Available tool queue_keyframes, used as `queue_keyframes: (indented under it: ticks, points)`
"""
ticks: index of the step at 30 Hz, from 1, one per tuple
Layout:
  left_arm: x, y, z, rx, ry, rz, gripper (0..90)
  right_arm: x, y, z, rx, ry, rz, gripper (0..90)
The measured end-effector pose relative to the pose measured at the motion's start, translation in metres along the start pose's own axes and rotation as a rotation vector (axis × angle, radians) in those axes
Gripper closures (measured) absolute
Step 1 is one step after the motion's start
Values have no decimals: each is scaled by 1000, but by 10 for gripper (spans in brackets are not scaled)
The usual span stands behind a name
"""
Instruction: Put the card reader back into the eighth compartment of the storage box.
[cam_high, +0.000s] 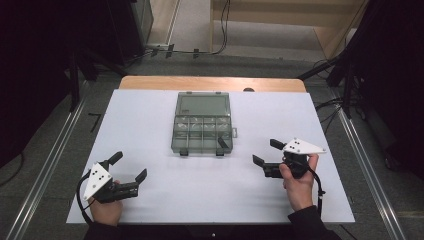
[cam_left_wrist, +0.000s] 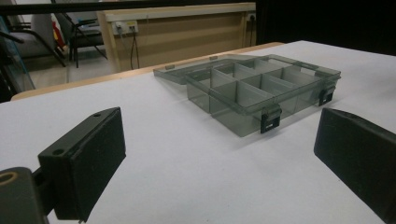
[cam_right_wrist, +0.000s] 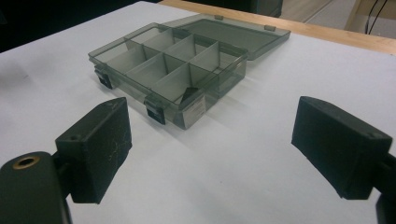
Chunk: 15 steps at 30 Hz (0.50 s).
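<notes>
A smoky clear plastic organizer box (cam_high: 202, 131) lies in the middle of the table with its lid (cam_high: 203, 104) folded flat behind it. Dividers split it into several compartments, and a small dark piece (cam_high: 223, 142) rests in the front right one. My left gripper (cam_high: 129, 166) is held low at the near left, open, with nothing between its jaws. My right gripper (cam_high: 266, 152) hovers right of the box, also open and empty. The box (cam_left_wrist: 261, 88) lies ahead of my left gripper (cam_left_wrist: 219, 154), and the box (cam_right_wrist: 173, 65) is ahead of my right gripper (cam_right_wrist: 215, 144) too.
A white sheet (cam_high: 150, 125) covers the table, with a wooden edge (cam_high: 210, 82) showing at the back. Two black latches (cam_high: 183, 151) hang on the box's front wall. Dark stands and cables line both sides of the floor.
</notes>
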<state>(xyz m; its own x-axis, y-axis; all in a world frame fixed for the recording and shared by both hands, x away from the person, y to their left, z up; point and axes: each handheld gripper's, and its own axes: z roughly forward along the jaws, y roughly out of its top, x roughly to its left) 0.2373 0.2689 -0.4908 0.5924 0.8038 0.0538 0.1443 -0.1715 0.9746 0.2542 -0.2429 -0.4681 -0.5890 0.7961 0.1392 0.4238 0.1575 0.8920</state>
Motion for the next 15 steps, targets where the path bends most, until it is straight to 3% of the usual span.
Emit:
queue_keyframes:
  ticks: [15]
  points:
    - [0, 0, 0, 1, 1, 2, 23, -13, -16, -21, -37, -11, 10, 87]
